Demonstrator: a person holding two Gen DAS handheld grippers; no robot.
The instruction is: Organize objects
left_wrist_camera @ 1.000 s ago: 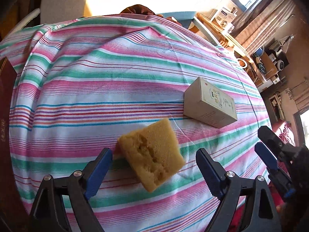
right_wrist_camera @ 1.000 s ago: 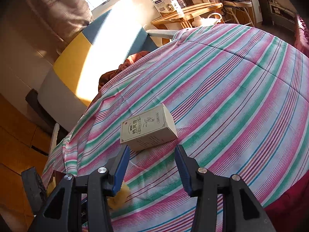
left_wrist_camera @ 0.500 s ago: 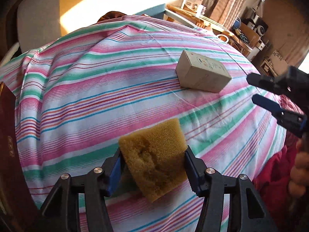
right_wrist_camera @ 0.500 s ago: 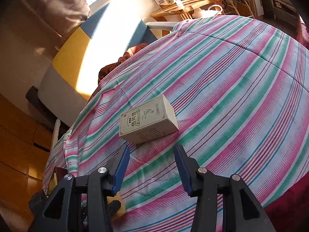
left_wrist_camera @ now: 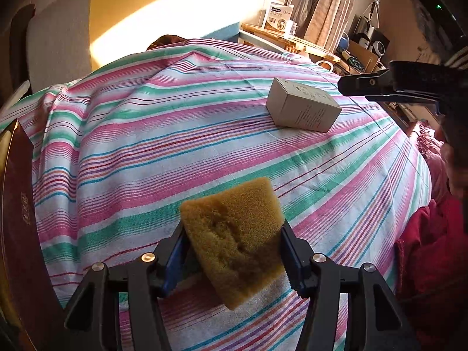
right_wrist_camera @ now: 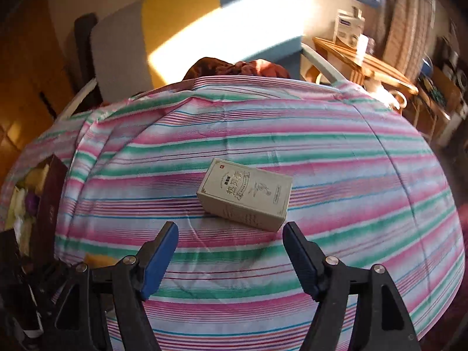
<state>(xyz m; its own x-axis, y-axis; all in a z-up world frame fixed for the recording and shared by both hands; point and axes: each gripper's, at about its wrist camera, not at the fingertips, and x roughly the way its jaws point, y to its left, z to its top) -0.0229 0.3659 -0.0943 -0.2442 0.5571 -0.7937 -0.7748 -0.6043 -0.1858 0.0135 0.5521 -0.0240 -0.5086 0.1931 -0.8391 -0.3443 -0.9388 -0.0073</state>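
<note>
Two grippers: left (left_wrist_camera: 232, 259) clamps sponge (left_wrist_camera: 234, 239), hiding its lower edge; right (right_wrist_camera: 231, 251) fingers opening, empty.

A striped cloth (left_wrist_camera: 175, 134) covers the table. Behind it stand a chair (right_wrist_camera: 122, 58) and a wooden side table (right_wrist_camera: 365, 64) bearing a white carton (right_wrist_camera: 348, 29); curtains (left_wrist_camera: 330, 8) hang beyond.

At the bottom centre of the frame the left gripper (left_wrist_camera: 232, 250) is squeezing a yellow-brown sponge (left_wrist_camera: 235, 241) between its blue pads. A beige box (left_wrist_camera: 302, 109) is lying on the striped cloth (left_wrist_camera: 152, 146) at upper right — the right gripper (left_wrist_camera: 389, 86) is reaching in just beside it.
</note>
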